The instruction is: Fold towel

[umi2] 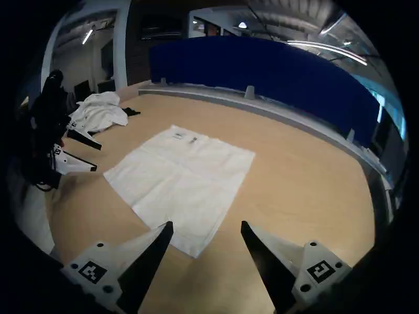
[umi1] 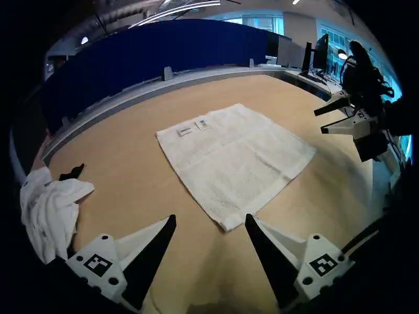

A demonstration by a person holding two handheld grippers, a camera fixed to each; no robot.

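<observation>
A white towel (umi1: 235, 157) lies flat on the wooden table (umi1: 131, 172), two small labels near its far edge. My left gripper (umi1: 209, 222) is open just short of the towel's near corner, nothing between its fingers. Farther off at the right of the left gripper view, my right gripper (umi1: 322, 120) hovers beside the towel's right side. In the right gripper view the same towel (umi2: 183, 180) spreads out ahead, and my right gripper (umi2: 206, 227) is open above its near corner. The left gripper (umi2: 91, 157) stands open at the left, held by a person's dark-sleeved hand.
A crumpled pile of white cloth (umi1: 47, 209) (umi2: 99, 112) lies on the table beside a small black item (umi1: 72, 171). A blue partition (umi1: 152, 52) runs along the table's far edge. Monitors (umi1: 317, 52) stand at the far right corner.
</observation>
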